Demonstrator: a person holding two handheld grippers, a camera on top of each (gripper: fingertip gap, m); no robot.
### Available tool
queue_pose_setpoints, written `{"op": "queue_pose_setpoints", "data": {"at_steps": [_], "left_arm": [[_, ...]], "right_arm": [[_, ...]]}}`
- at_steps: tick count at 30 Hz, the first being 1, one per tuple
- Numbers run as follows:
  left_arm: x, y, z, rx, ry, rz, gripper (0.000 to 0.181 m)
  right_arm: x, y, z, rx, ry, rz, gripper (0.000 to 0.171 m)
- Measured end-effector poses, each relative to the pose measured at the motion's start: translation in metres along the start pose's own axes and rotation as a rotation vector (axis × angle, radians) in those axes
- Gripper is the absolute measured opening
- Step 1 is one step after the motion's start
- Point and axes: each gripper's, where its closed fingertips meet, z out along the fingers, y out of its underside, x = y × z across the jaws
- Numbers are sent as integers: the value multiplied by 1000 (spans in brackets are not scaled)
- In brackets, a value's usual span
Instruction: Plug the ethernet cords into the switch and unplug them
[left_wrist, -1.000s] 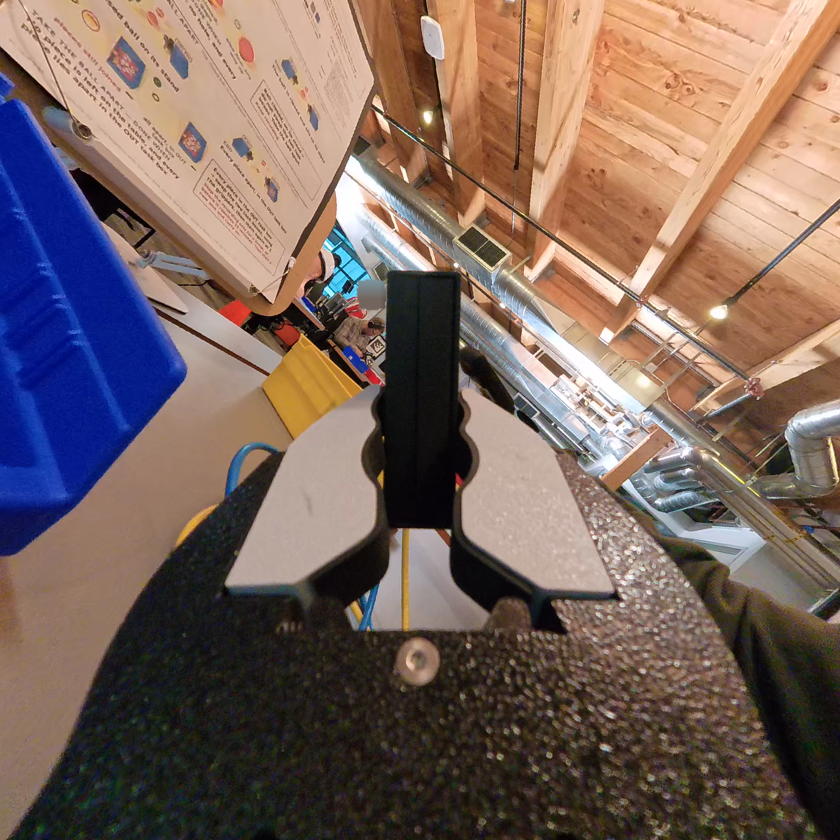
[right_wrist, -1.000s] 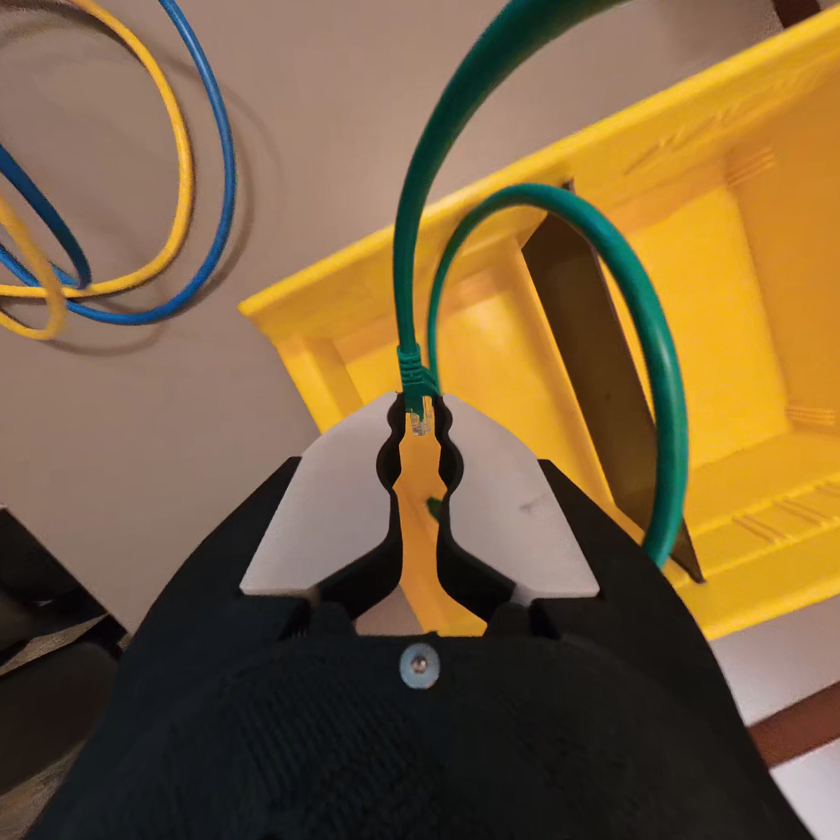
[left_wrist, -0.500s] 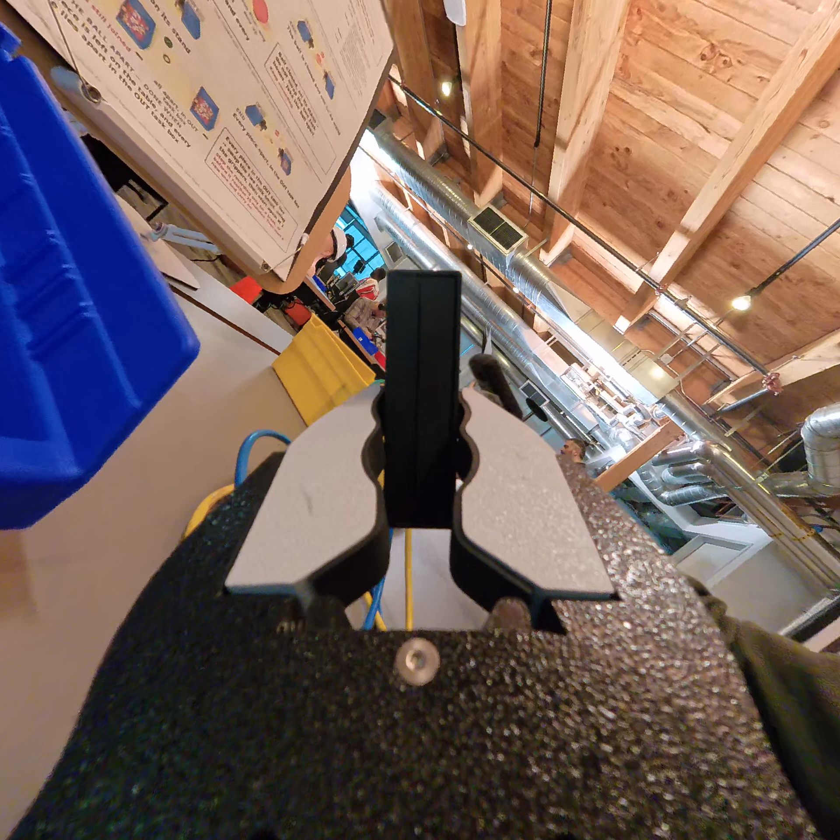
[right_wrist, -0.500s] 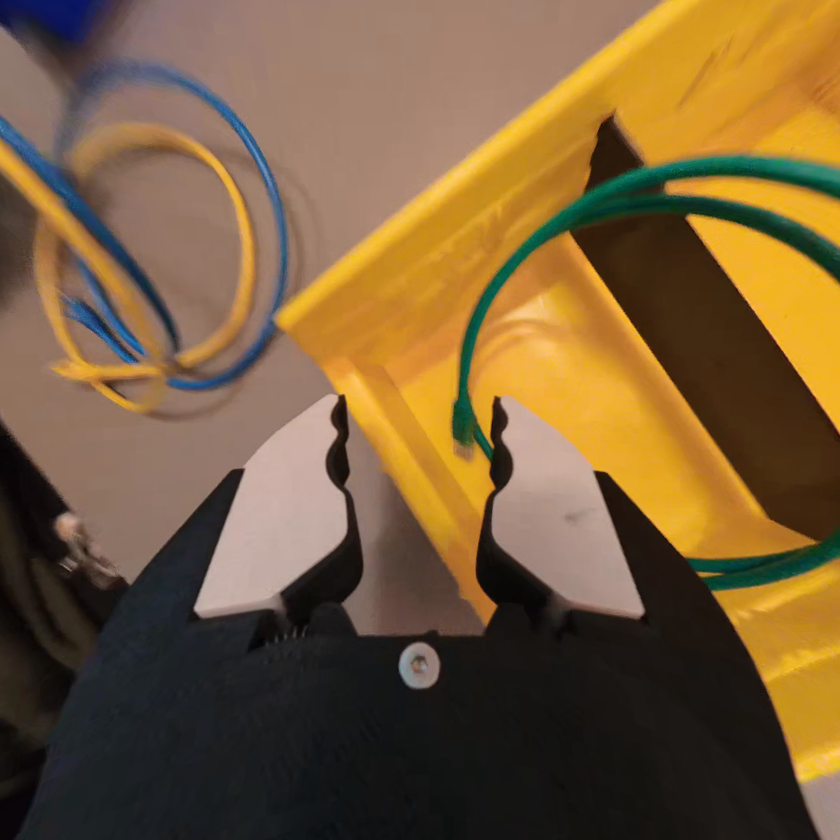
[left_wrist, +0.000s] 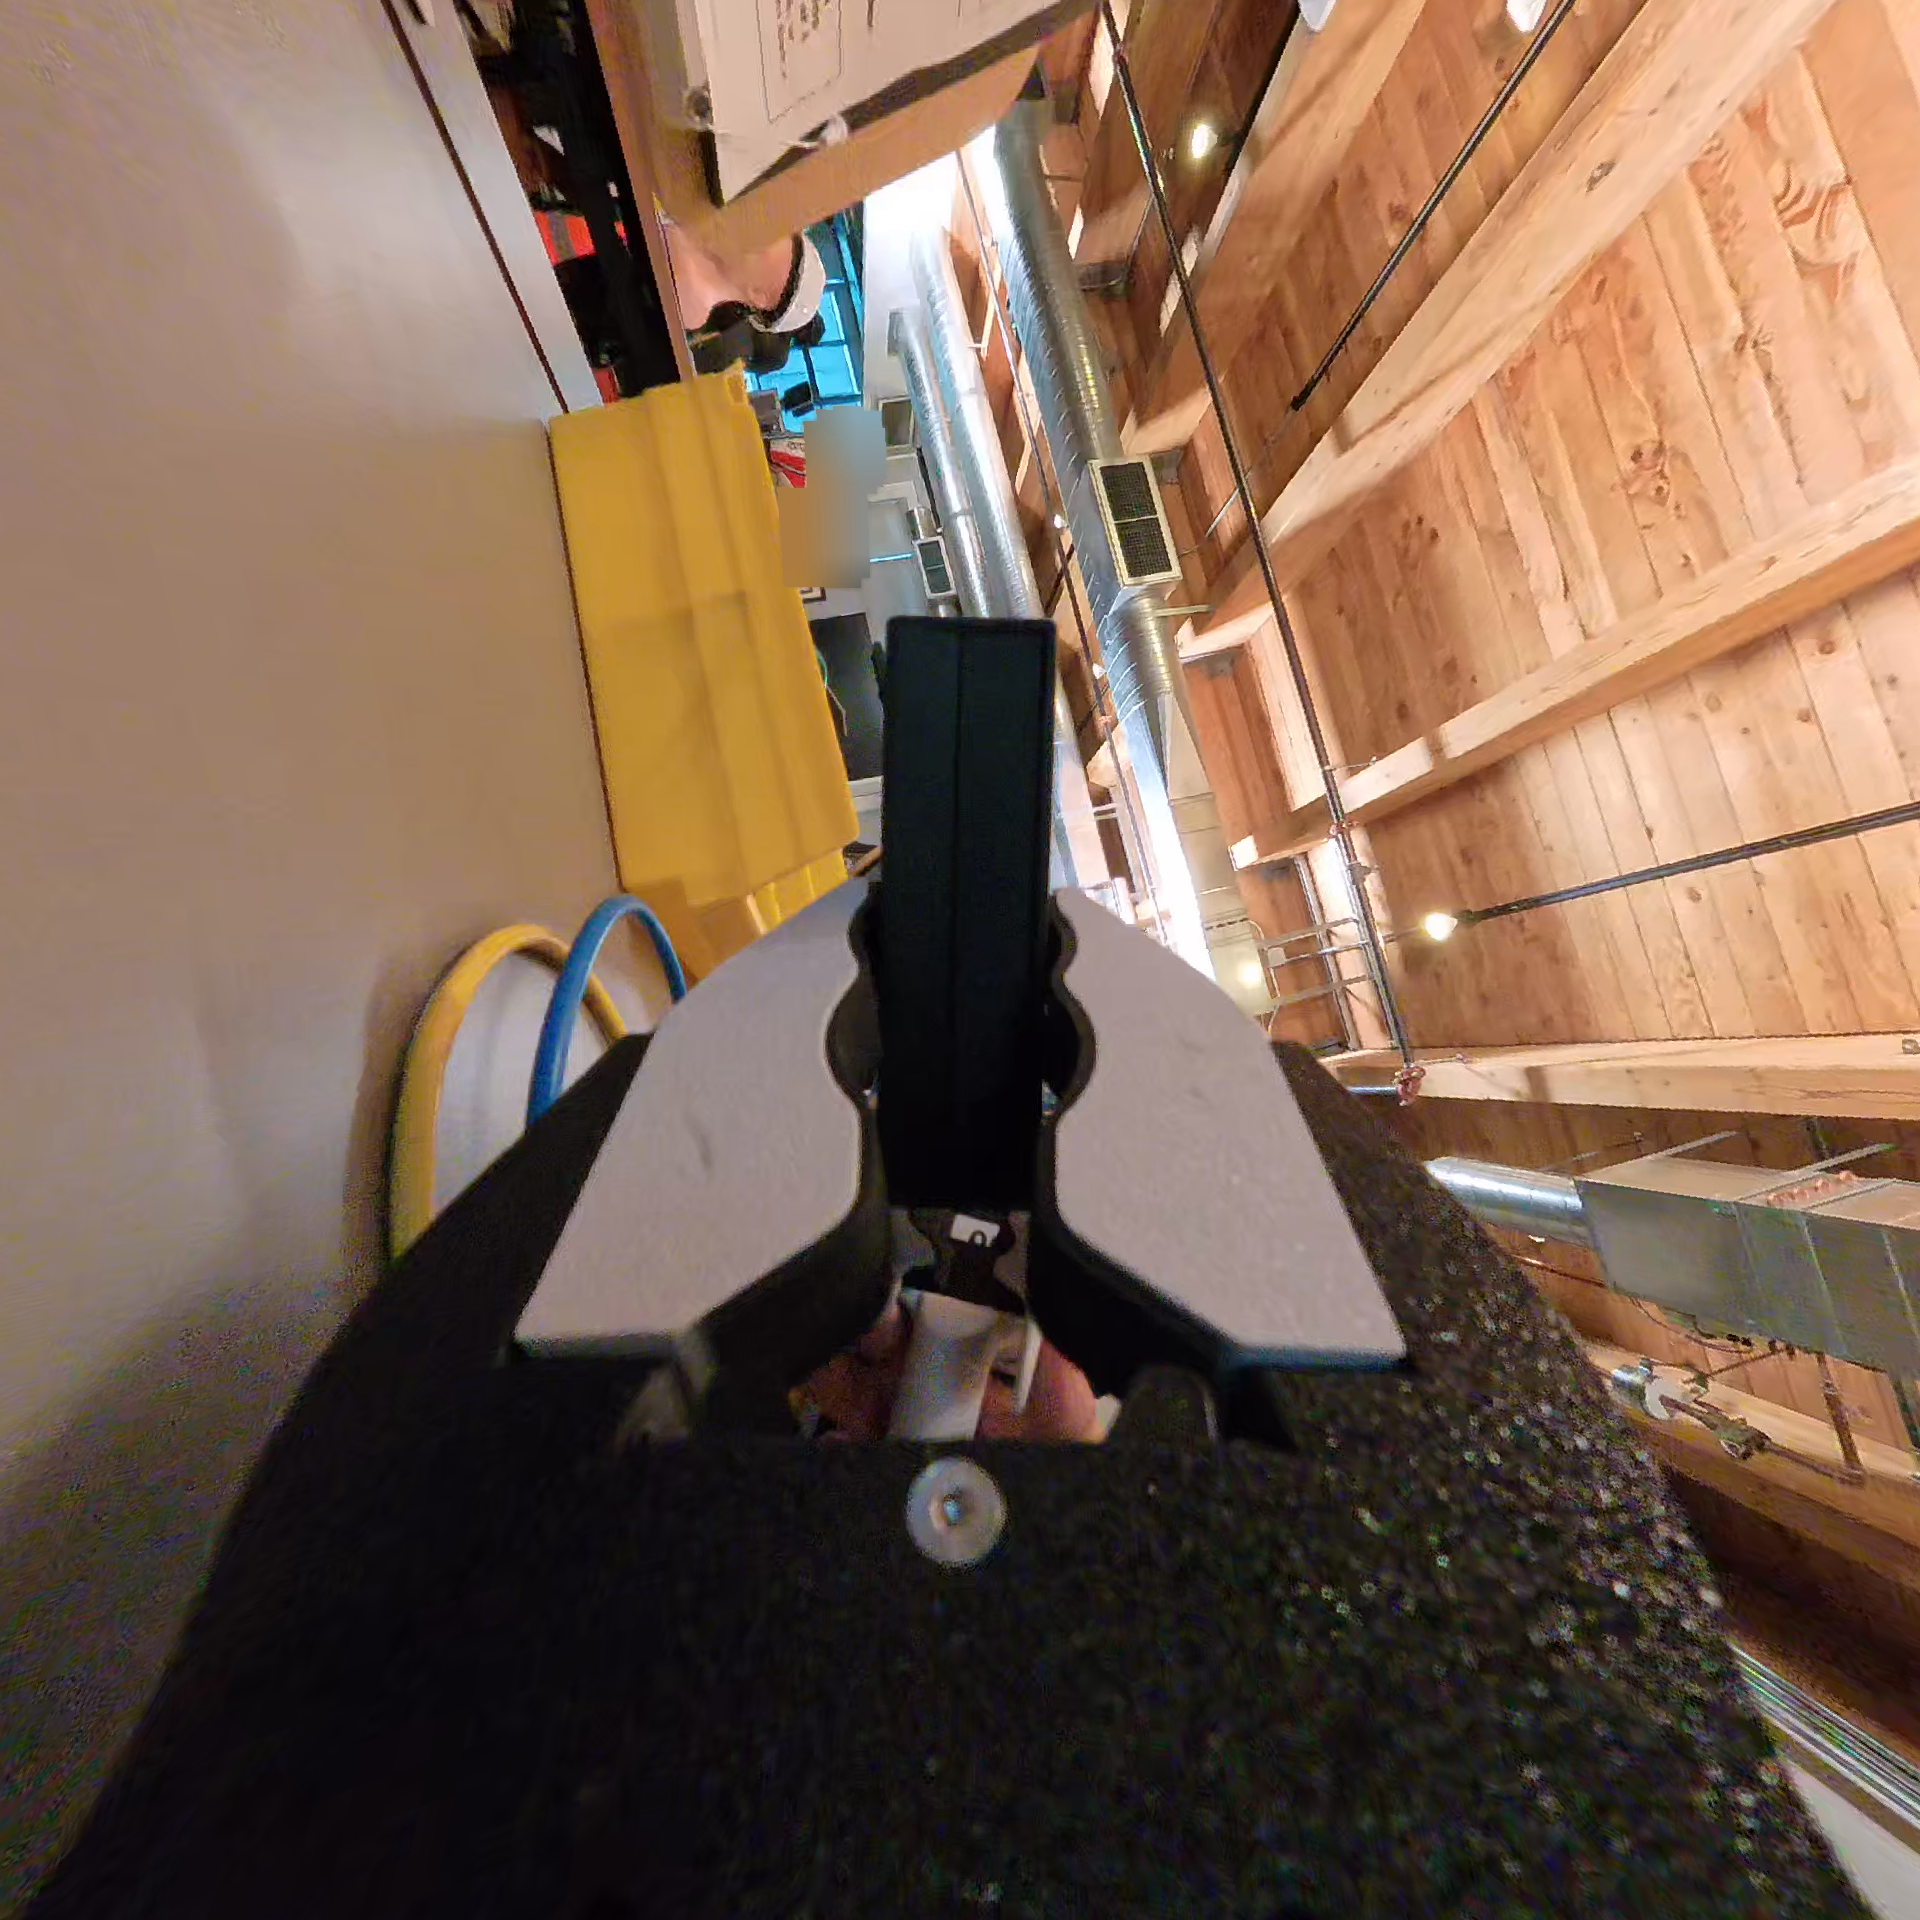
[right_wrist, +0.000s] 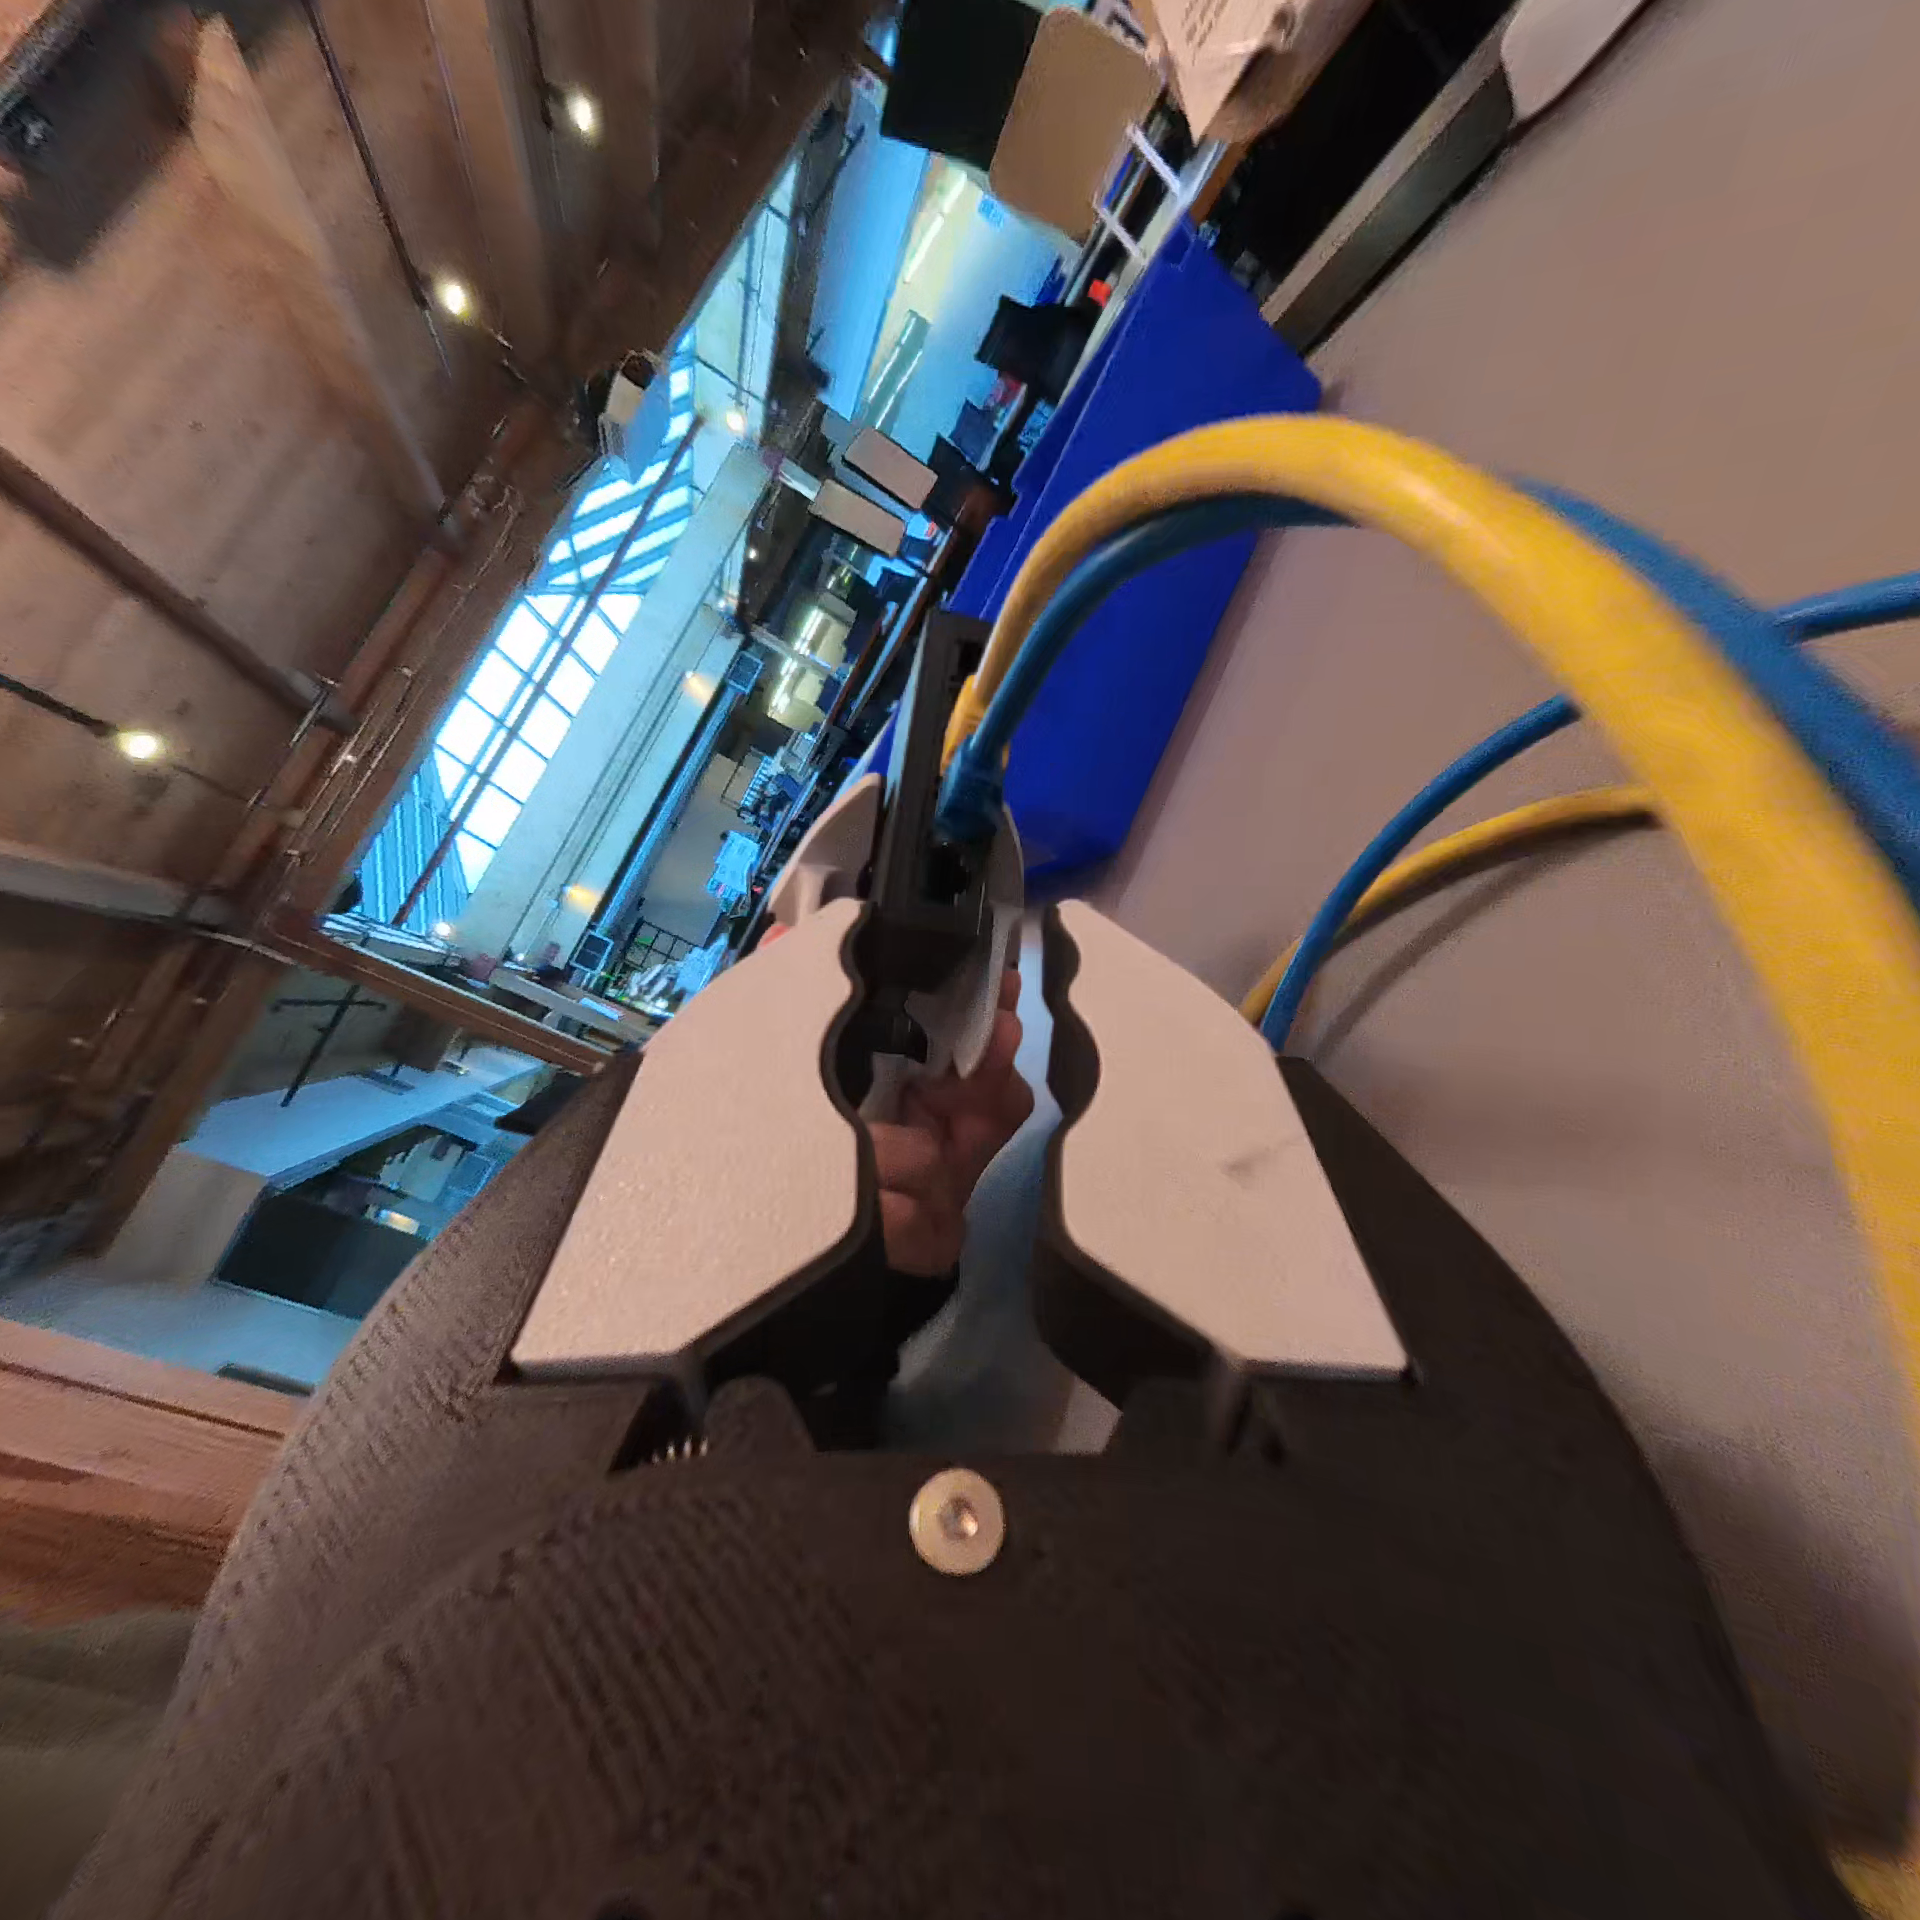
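1. The left gripper (left_wrist: 961, 997) is rolled sideways, so the table (left_wrist: 260, 623) stands like a wall on its left. It clamps the black switch (left_wrist: 964, 883) edge-on.
2. The right gripper (right_wrist: 951, 961) has its jaws parted, holding nothing, and points at the switch (right_wrist: 928, 831) from near.
3. A blue cord (right_wrist: 1049, 623) and a yellow cord (right_wrist: 1558, 582) are plugged into the switch and loop over the table.
4. A yellow bin (left_wrist: 696, 644) sits beyond.

A large workshop or industrial loft: exposed timber ceiling (left_wrist: 1621, 436) fills the right of the left wrist view, with silver ducting (left_wrist: 1049, 343) upper centre. The right wrist view shows tall factory windows (right_wrist: 540, 686) centre left and cluttered workbenches (right_wrist: 582, 1008) below.
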Motion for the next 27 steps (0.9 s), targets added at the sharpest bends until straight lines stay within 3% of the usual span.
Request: {"op": "queue_pose_setpoints", "data": {"at_steps": [4, 7, 11, 13, 15, 21, 27], "left_arm": [[3, 10, 3, -6, -1, 14, 27], [8, 12, 3, -4, 8, 27, 27], [10, 17, 4, -12, 17, 28, 27], [9, 18, 4, -28, 12, 36, 27], [10, 20, 5, -49, 13, 57, 27], [13, 43, 7, -304, 2, 206, 27], [6, 51, 2, -444, 3, 178, 28]], "right_arm": [[6, -9, 7, 108, 27, -21, 39], [5, -3, 15, 82, 13, 3, 41], [-5, -4, 23, 121, -57, 20, 34], [-5, -6, 24, 129, -64, 5, 15], [-6, -9, 24, 142, -69, -1, 15], [-7, -18, 15, 195, -110, -13, 14], [-3, -14, 9, 264, -49, -5, 14]]}}
